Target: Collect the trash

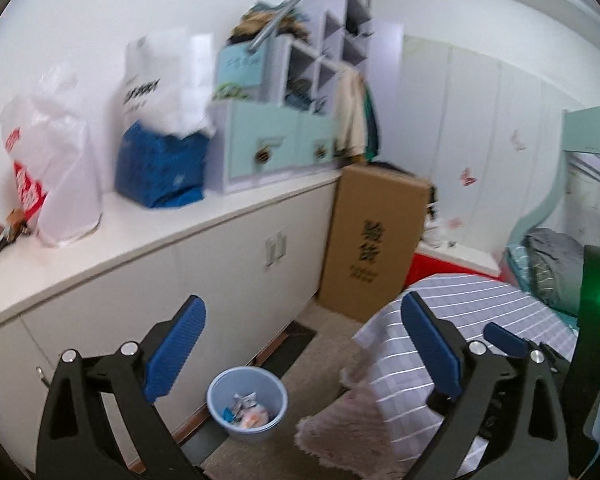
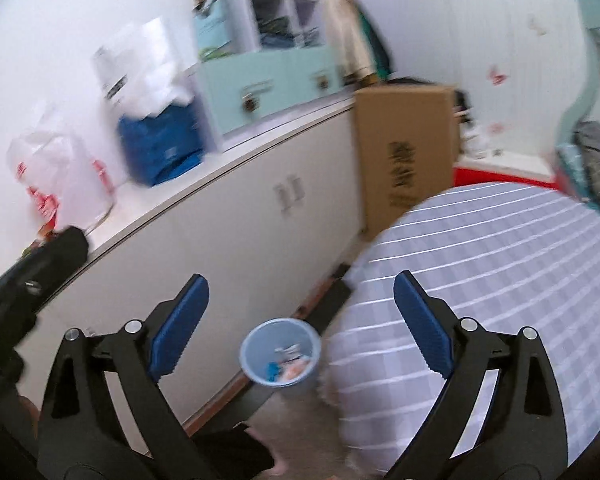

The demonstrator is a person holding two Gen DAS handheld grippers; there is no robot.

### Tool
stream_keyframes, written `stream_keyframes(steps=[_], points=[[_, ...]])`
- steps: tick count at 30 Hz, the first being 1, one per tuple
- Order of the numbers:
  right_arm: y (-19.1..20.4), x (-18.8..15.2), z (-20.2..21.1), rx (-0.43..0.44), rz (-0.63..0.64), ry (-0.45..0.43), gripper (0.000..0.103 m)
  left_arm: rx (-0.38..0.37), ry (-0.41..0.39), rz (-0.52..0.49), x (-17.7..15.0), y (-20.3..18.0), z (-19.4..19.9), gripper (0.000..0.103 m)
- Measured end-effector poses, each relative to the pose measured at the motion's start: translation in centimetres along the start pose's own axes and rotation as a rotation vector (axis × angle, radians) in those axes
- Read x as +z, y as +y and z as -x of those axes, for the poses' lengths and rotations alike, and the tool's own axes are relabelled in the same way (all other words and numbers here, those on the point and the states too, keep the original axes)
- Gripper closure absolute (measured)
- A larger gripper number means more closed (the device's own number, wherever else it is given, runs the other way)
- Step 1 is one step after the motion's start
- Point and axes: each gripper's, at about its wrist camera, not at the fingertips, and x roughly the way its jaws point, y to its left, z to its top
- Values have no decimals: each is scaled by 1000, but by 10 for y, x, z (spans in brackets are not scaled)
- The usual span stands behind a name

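A light blue waste bin (image 1: 247, 402) stands on the floor against the white cabinet, with crumpled wrappers inside; it also shows in the right wrist view (image 2: 280, 356). Small colourful wrappers (image 1: 2, 236) lie on the counter at the far left. My left gripper (image 1: 302, 348) is open and empty, held above the bin. My right gripper (image 2: 300, 326) is open and empty, also above the bin. The right gripper's body shows at the right edge of the left wrist view (image 1: 596, 340); the left gripper's body shows at the left edge of the right wrist view (image 2: 24, 276).
A white counter (image 1: 148, 236) carries a white plastic bag (image 1: 56, 168), a blue bag (image 1: 160, 164) and a mint drawer unit (image 1: 276, 144). A tall cardboard box (image 1: 374, 240) leans at the cabinet's end. A bed with a striped cover (image 1: 480, 320) fills the right.
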Motion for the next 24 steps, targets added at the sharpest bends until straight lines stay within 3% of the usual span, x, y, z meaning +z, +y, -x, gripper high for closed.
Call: stream_keyframes(steps=[8,15,24], points=[[-64,2,67,-138,-40,-107,10,-32,-107,-61,3,-59,51,7],[-77,1,107,-131,-53,-170,9,-50,-90,-85,-3,-80,55,6],[-72,-4,123,-127,-17,-191,9,4,-103,-116,-7,-89,55,6]])
